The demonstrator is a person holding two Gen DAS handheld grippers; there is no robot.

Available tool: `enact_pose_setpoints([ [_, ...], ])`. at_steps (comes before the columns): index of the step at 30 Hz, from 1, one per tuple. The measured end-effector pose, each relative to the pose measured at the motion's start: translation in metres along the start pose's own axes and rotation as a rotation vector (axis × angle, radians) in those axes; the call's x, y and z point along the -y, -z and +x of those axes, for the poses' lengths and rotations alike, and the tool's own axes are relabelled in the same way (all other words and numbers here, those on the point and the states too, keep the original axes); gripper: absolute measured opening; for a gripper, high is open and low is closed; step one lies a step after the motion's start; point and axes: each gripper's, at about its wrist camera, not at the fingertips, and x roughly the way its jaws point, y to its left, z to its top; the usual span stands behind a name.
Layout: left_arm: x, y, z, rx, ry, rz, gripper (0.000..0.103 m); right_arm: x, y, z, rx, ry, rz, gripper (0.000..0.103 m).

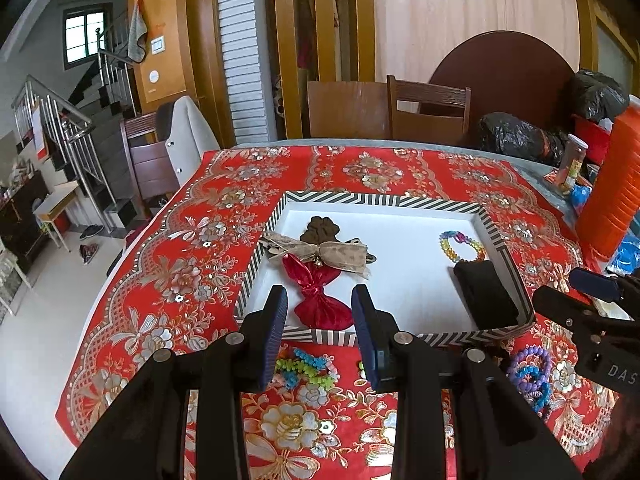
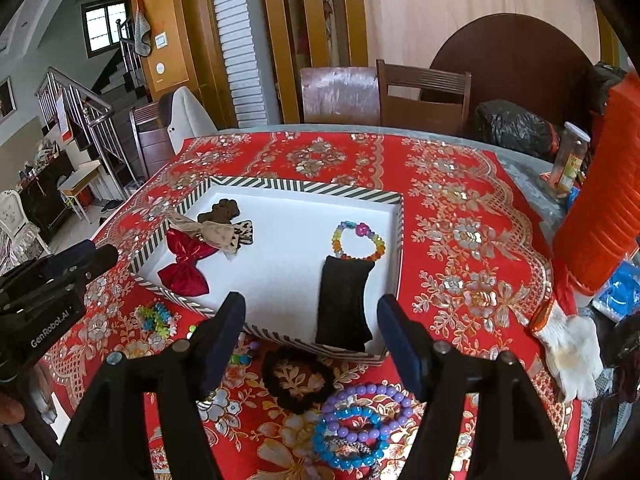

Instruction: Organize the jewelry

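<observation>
We hold the left gripper (image 1: 320,312) and right gripper (image 2: 312,328) parted and empty, low in frame before the striped box (image 2: 304,190).

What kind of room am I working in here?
Most likely a home's dining or living area: a table with a red floral tablecloth, wooden chairs behind it, and a staircase off to the side.

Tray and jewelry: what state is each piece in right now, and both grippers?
Striped tray: open, part filled.
Red bow: in tray.
Rainbow bead bracelet: in tray.
Black pouch: in tray.
Black scrunchie: on cloth, outside.
Purple and blue bracelets: on cloth, outside.
Left gripper: open, empty.
Right gripper: open, empty.
</observation>
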Motion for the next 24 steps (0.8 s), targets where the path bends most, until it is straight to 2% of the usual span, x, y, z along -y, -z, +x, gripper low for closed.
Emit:
enact_pose_setpoints([
  [18,0.000,0.009,-0.004,-0.014,0.006,-0.008,0.037,-0.005,0.007,-0.008,-0.008,-0.012,-0.018,0.072],
  [20,-0.002,0.009,-0.004,-0.028,0.025,-0.014,0.037,-0.005,0.007,-0.008,-0.013,-0.015,-0.016,0.072],
  [24,-0.020,0.008,0.001,-0.092,0.115,-0.090,0.037,0.002,0.009,-0.010,-0.023,-0.016,-0.017,0.072],
])
